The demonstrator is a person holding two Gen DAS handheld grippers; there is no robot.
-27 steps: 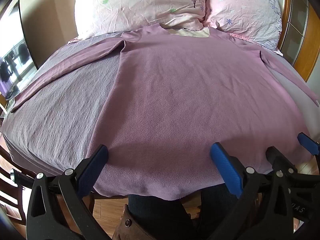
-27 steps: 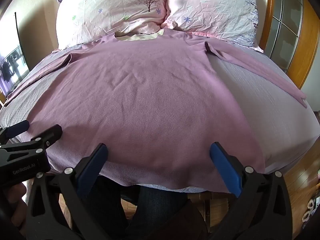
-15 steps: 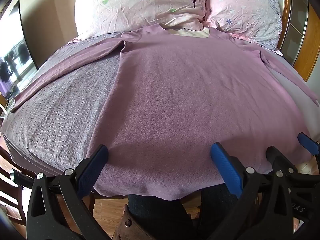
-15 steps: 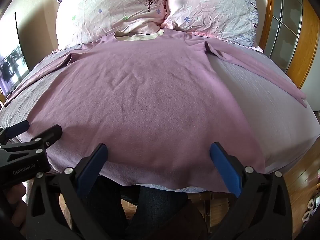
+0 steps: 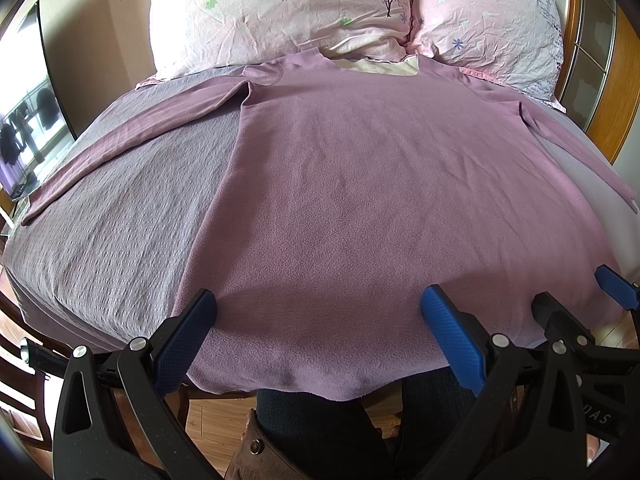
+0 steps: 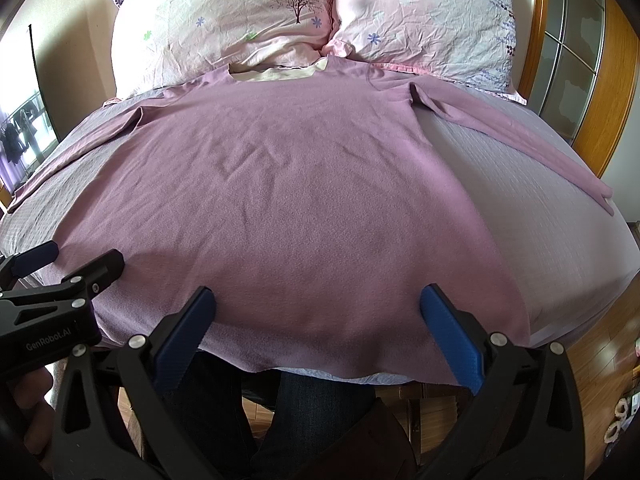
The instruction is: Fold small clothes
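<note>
Mauve long-sleeved top lies spread flat, front or back up I cannot tell, on the bed. Its neckline sits at the head end, touching the two floral pillows. A cream inner collar shows at the neck opening. Hem hangs slightly over the foot edge of the bed, nearest the person. Both sleeves are stretched outward: one runs toward the left edge of the bed, the other toward the right edge, its cuff near the bed's right side. Body of the top has light creases across the middle.

Left gripper hovers at the foot edge over the hem, fingers spread wide, blue pads well apart, nothing between them. Right gripper is just beside it, also over the hem, spread just as wide and holding nothing. Each gripper shows in the other's view: the right one at the right margin, the left one at the left margin.

Bed cover is a textured lilac-grey. Wooden headboard with glass panes stands along the right side. Wood floor is visible below the foot edge. The person's dark trousers show beneath the hem.
</note>
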